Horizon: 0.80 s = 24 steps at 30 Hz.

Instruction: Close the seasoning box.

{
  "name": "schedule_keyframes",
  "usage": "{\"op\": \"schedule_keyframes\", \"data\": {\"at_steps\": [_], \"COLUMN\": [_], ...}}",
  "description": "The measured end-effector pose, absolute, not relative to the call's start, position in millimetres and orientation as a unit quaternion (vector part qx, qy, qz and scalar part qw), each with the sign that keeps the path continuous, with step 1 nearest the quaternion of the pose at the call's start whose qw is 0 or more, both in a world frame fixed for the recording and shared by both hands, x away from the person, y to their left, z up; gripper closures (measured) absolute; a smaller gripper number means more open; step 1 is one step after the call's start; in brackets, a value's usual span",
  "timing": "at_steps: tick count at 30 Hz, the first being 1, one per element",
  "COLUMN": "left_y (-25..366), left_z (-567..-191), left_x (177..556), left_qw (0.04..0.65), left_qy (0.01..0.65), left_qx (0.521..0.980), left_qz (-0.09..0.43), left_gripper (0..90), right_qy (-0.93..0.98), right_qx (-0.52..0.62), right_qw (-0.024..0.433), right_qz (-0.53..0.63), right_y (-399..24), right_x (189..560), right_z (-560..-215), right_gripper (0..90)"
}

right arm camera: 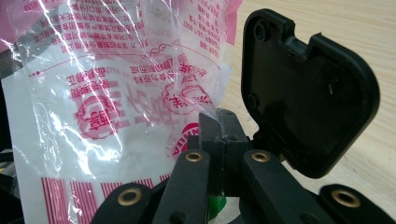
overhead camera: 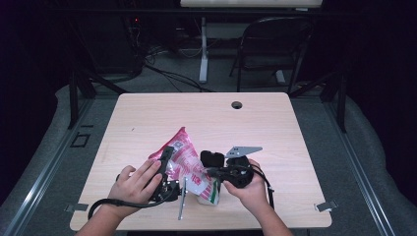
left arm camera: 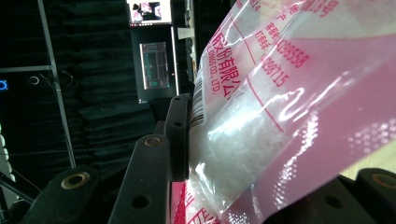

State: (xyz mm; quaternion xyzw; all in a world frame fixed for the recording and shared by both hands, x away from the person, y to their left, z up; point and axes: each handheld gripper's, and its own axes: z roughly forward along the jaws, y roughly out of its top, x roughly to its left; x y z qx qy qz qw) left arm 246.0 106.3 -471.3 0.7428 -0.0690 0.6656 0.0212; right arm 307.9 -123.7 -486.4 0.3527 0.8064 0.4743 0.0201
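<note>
Pink bag (left arm camera: 299, 107) cut off by top, right edges in left gripper view; print there too blurred to read.

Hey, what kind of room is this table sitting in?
Probably a lab or recording studio rather than a home. The wooden table stands among dark curtained surroundings, cables run across the grey floor behind it, a folding chair stands there, and lit screens glow in the background.

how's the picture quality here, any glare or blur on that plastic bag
High view: table evenly lit, surroundings dark, bag small but clear. Left gripper view: bag very close, soft-focused, with white glare streaks. Right gripper view: sharp print, bright reflections across the crinkled film.
</note>
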Motion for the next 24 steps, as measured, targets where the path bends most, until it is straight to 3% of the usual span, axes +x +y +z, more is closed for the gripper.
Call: {"op": "schedule_keyframes", "data": {"at_steps": [24], "left_y": [106.3], "left_z": [-469.6], "left_x": [245.9], "left_qw": [0.025], "left_qy": [-0.069], "left_qx": [0.739], "left_qz": [0.670], "left_gripper": [69.8], "right_qy": [0.806], "right_qx": [0.352], "right_qw": [0.020], "right_qz": [0.476], "right_y": [-123.5], "right_x": [307.6], "right_z": [-486.0], "right_gripper": [90.0]}}
